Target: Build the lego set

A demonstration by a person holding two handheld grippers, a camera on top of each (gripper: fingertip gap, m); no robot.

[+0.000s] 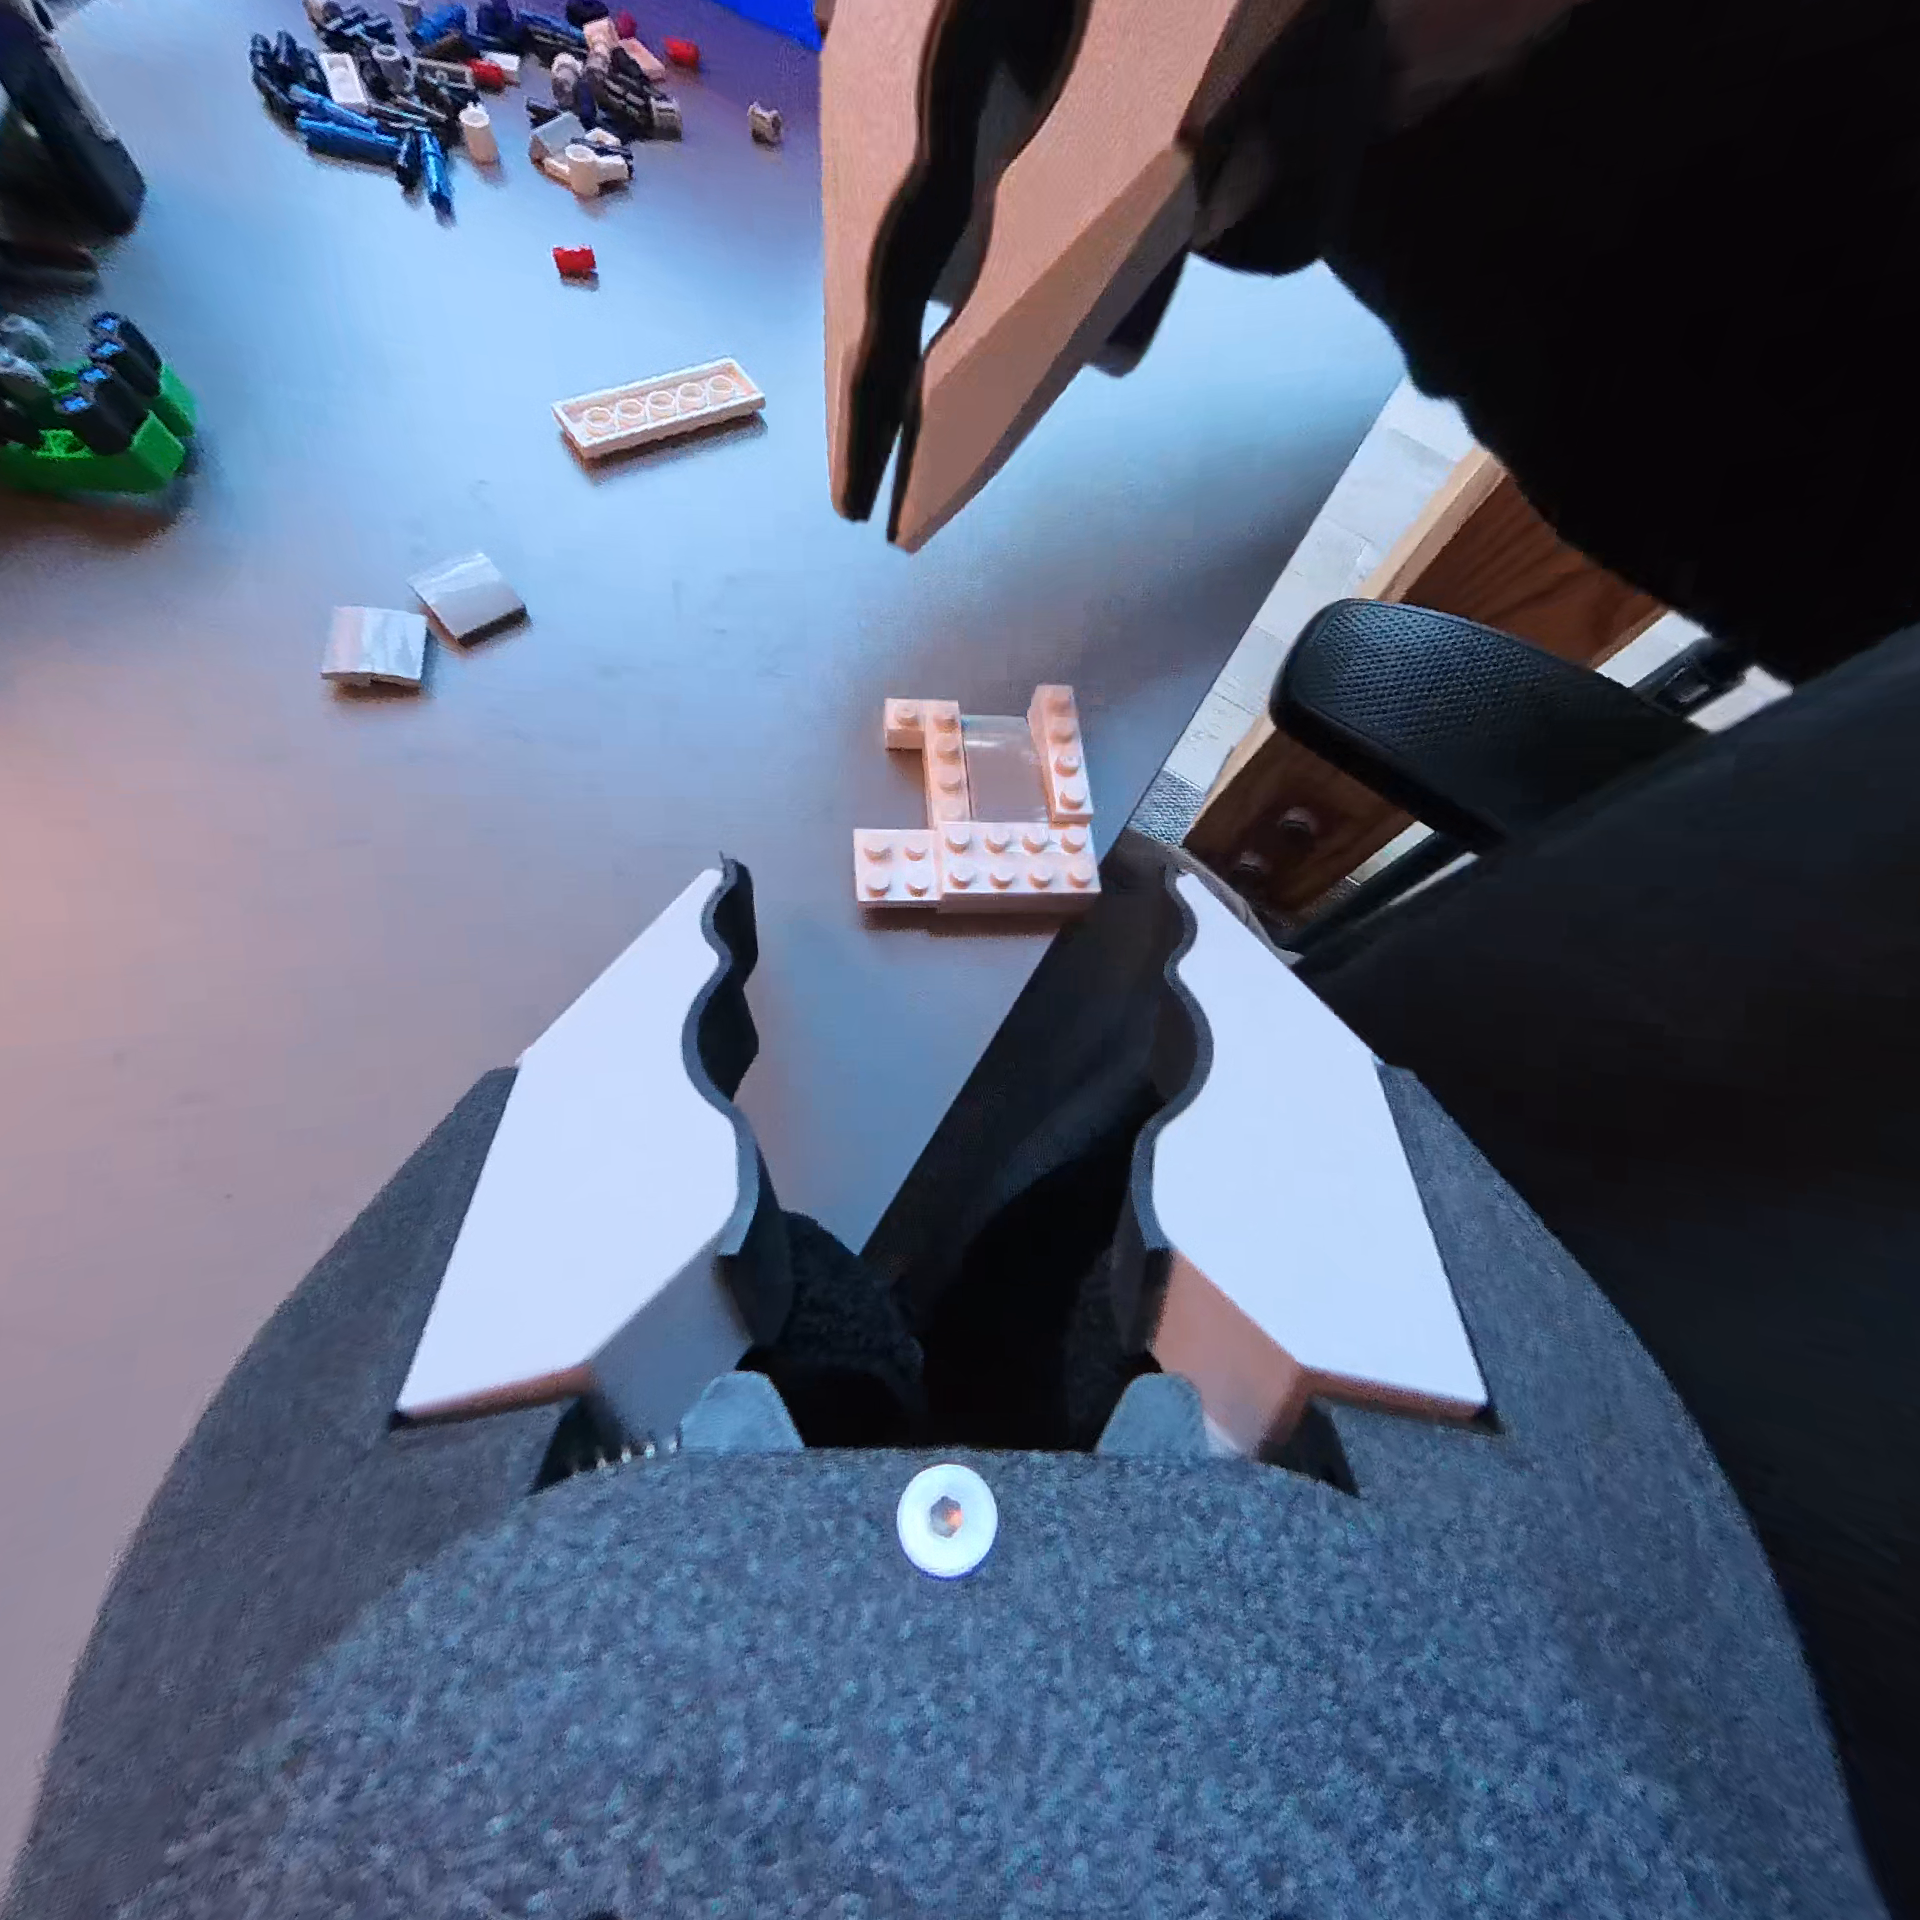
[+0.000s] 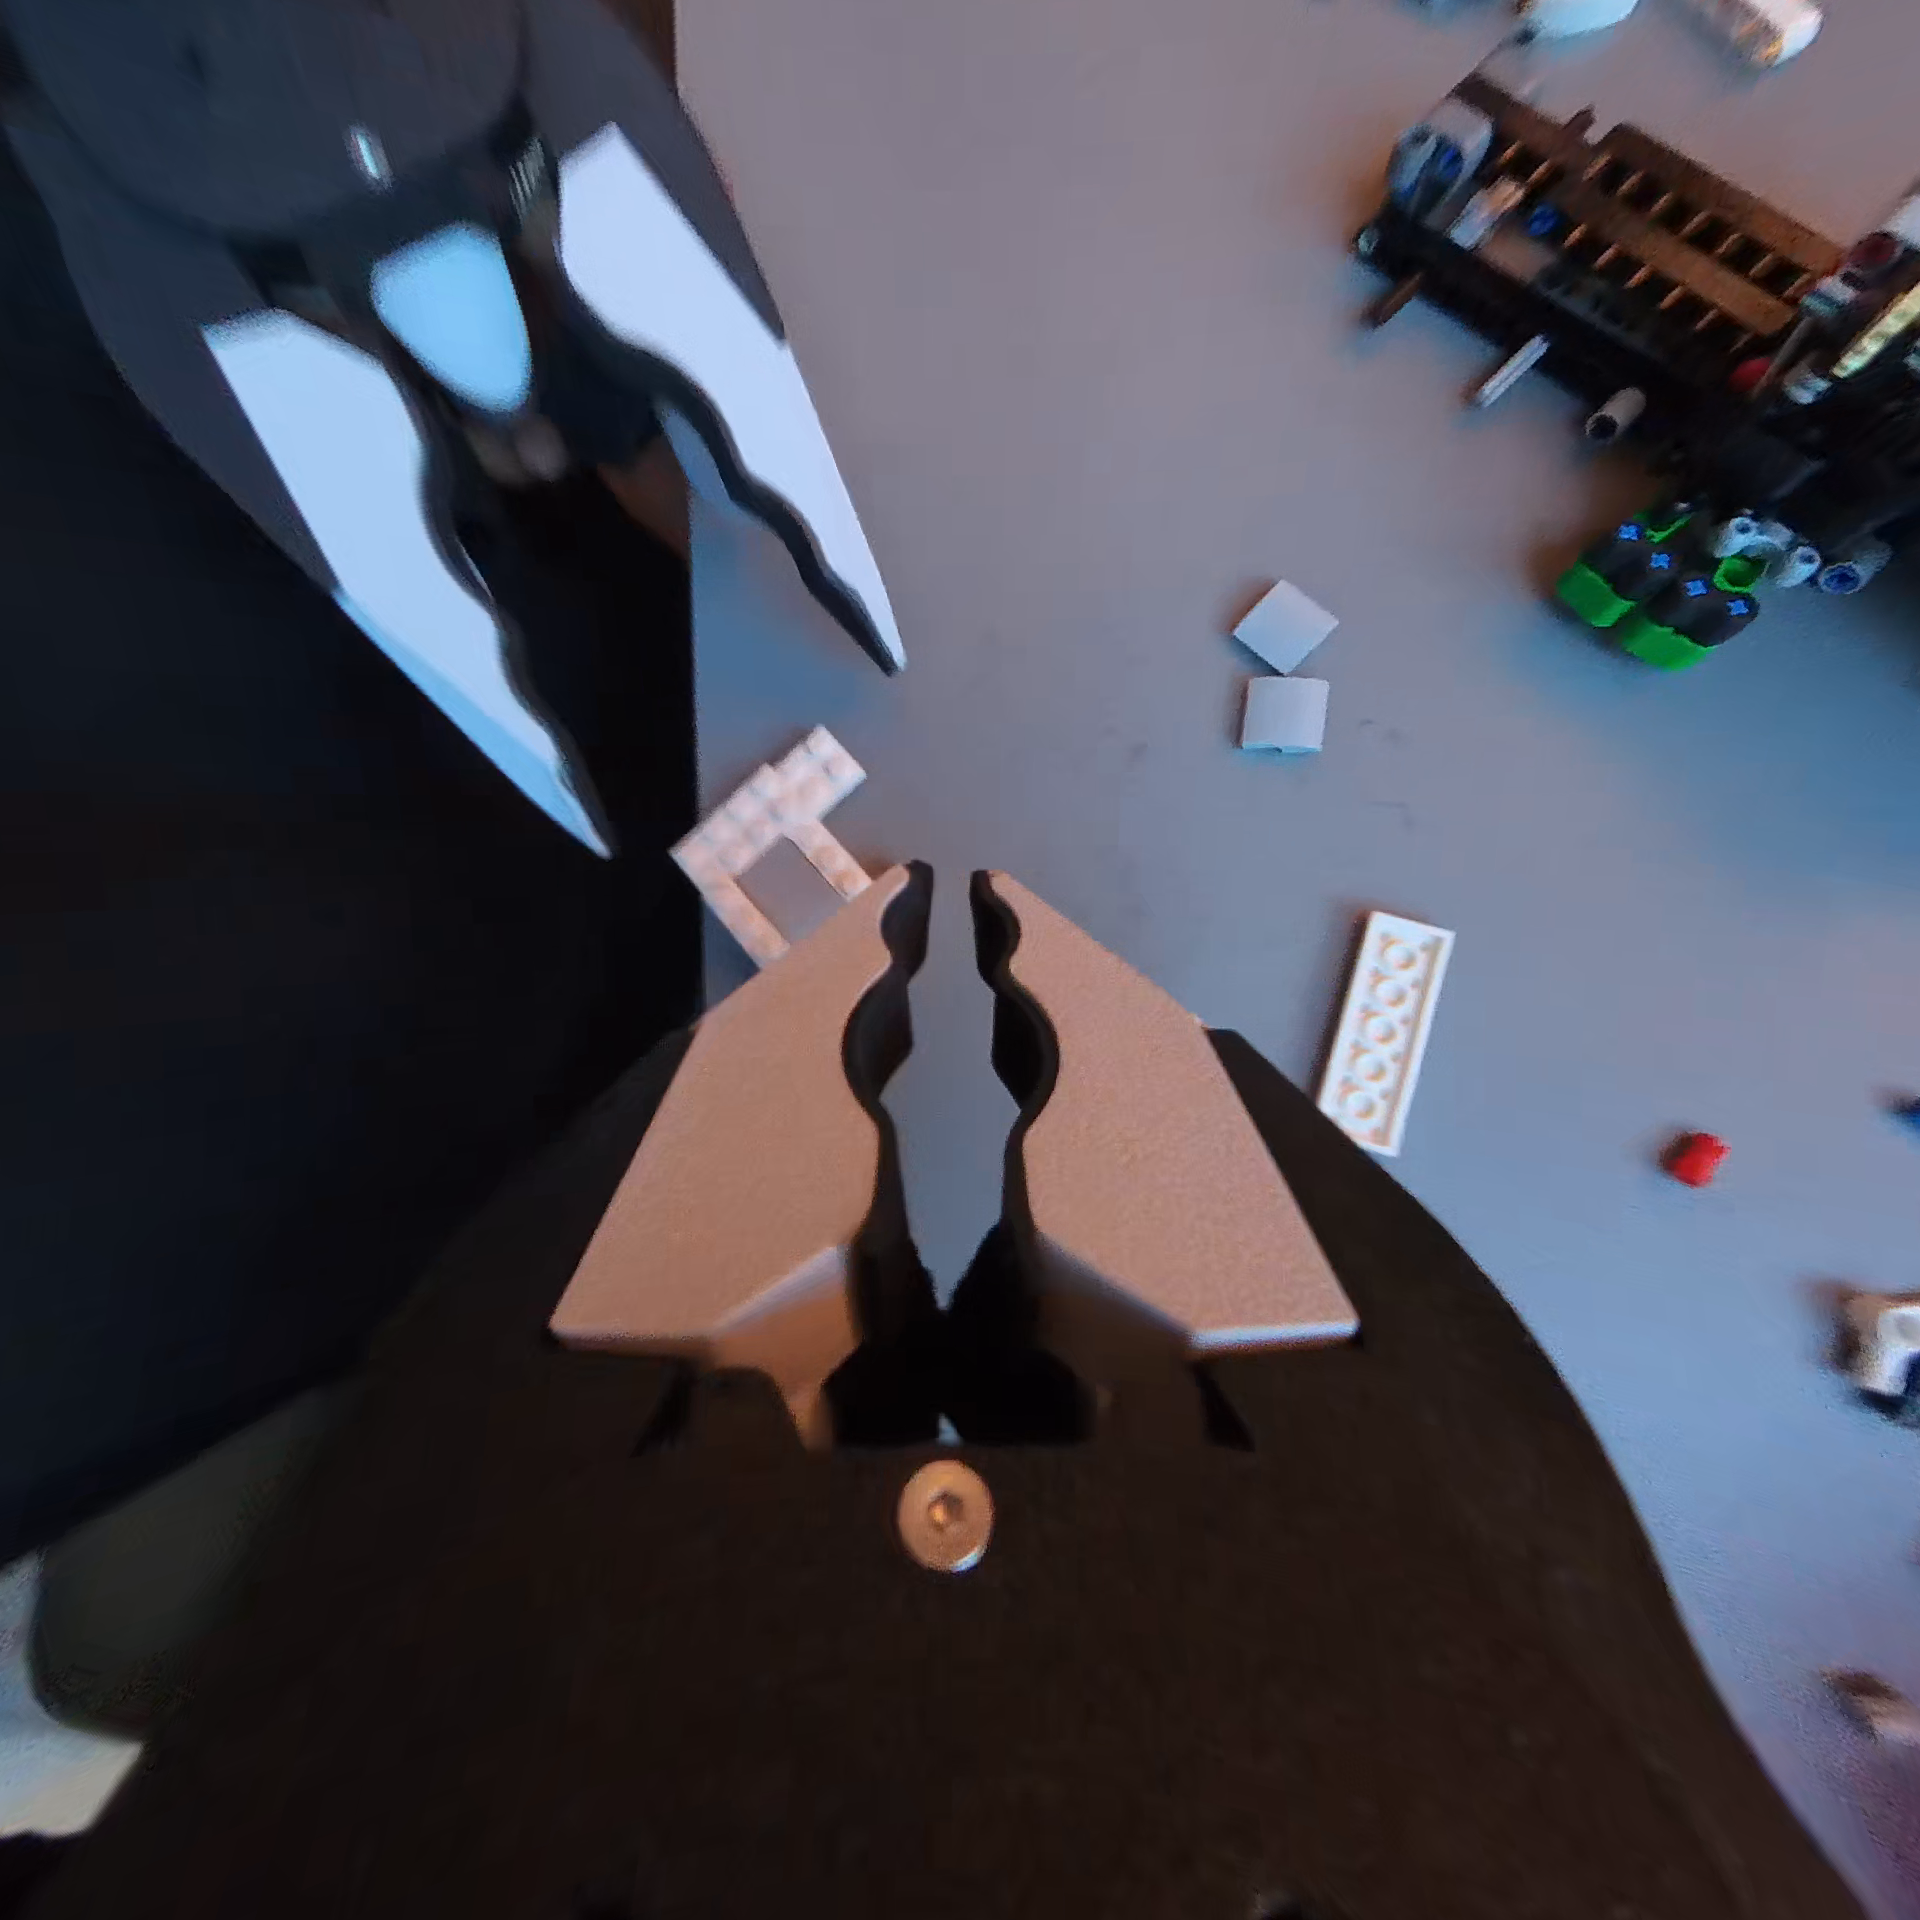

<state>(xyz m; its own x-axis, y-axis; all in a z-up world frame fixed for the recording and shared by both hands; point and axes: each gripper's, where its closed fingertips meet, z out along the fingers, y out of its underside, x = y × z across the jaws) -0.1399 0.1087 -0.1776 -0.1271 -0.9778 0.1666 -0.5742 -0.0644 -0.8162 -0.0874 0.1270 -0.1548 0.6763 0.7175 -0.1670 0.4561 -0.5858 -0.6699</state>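
While both tools are hanging empty above the grey table (image 1: 312, 935), the step in hand looks like fetching the next piece for the white plate assembly (image 1: 977, 821), which is lying right at the table's near edge and serving here as the landmark. The left gripper (image 1: 951, 883) is holding its jaws wide apart with nothing between them, hovering just short of that assembly and half over the table edge. The right gripper (image 2: 951, 878) is hanging beyond the assembly with its tips nearly together, only a thin slit showing, and gripping nothing. Farther from the assembly, across open table, the white six-hole plate (image 1: 658, 407) is lying studs-down, apparently the likeliest next part. Off to the assembly's left the two grey curved tiles (image 1: 421, 620) are sitting just beside each other, one tilted. Well beyond all these the pile of loose black, blue and white pieces (image 1: 468, 94) is spreading out, with the green-and-black block (image 1: 99, 416) at the far left and a small red brick (image 1: 572, 260) between the pile and the plate. To do this well, I judge the right gripper should be opening before descending and pinching the plate across its short sides, while the left is steadying the assembly, which risks sliding off the edge when pressed.
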